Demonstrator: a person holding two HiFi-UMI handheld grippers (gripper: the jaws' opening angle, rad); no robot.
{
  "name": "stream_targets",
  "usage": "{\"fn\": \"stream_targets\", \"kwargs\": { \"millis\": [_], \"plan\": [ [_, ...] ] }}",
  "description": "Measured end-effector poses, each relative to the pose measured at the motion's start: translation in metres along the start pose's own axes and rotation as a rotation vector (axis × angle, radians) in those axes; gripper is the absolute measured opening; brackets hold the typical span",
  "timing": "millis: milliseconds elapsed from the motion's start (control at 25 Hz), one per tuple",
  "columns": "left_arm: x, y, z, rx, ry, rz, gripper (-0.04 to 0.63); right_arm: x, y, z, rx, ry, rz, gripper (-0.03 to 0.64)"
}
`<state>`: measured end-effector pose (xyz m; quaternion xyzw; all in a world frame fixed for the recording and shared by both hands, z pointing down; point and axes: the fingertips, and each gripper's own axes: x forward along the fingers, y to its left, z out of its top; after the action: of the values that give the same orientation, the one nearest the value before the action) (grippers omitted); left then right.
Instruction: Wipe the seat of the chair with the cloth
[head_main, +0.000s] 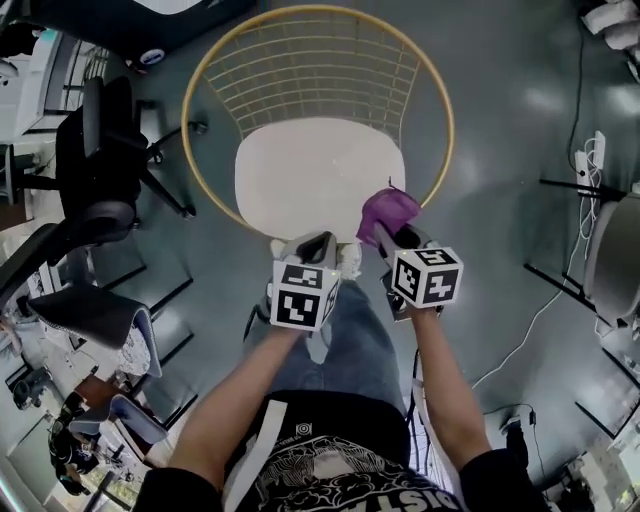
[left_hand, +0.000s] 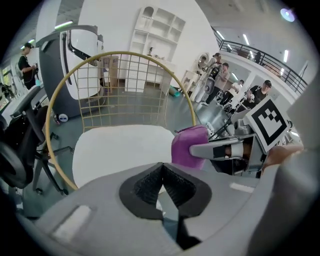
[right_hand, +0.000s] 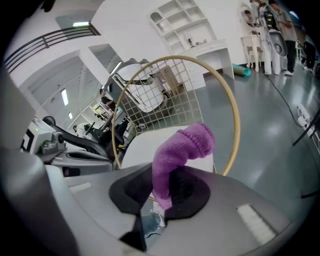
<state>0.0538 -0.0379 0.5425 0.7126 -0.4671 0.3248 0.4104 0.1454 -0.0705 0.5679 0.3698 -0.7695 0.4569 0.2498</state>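
Note:
A chair with a gold wire back (head_main: 310, 60) and a white seat (head_main: 310, 175) stands in front of me. A purple cloth (head_main: 388, 212) is pinched in my right gripper (head_main: 385, 232), held just above the seat's near right corner. In the right gripper view the purple cloth (right_hand: 182, 152) sticks up from between the shut jaws, with the white seat (right_hand: 145, 145) behind it. My left gripper (head_main: 315, 250) is shut and holds nothing, at the seat's near edge. The left gripper view shows the white seat (left_hand: 120, 150) ahead and the purple cloth (left_hand: 187, 147) at the right.
A black office chair (head_main: 95, 165) stands on the left. Cables and a power strip (head_main: 590, 160) lie on the grey floor at the right. Several people (left_hand: 225, 80) stand far behind the chair, near white shelves (left_hand: 155, 30).

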Motion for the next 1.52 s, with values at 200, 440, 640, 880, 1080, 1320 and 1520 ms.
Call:
{"fn": "stream_targets", "kwargs": {
  "millis": [200, 440, 640, 880, 1080, 1320, 1520],
  "plan": [
    [-0.037, -0.003, 0.034, -0.025, -0.095, 0.006, -0.002, -0.027, 0.046, 0.038, -0.063, -0.063, 0.034, 0.06],
    [-0.085, 0.0, 0.083, -0.063, -0.224, -0.022, -0.002, -0.052, 0.095, 0.085, -0.148, -0.152, 0.043, 0.06],
    [-0.127, -0.005, 0.119, -0.033, -0.318, -0.063, -0.002, -0.075, 0.134, 0.117, -0.199, -0.203, 0.033, 0.06],
    [-0.163, -0.002, 0.143, 0.003, -0.401, -0.085, -0.002, -0.102, 0.179, 0.146, -0.273, -0.291, 0.025, 0.06],
    [-0.182, -0.004, 0.156, 0.052, -0.454, -0.09, -0.002, -0.116, 0.2, 0.153, -0.329, -0.369, 0.009, 0.055],
    [-0.205, 0.005, 0.164, 0.07, -0.502, -0.082, -0.002, -0.122, 0.223, 0.16, -0.331, -0.42, -0.029, 0.055],
    [-0.207, 0.007, 0.15, 0.072, -0.479, -0.094, -0.002, -0.12, 0.23, 0.151, -0.334, -0.429, -0.038, 0.057]
  ]
}}
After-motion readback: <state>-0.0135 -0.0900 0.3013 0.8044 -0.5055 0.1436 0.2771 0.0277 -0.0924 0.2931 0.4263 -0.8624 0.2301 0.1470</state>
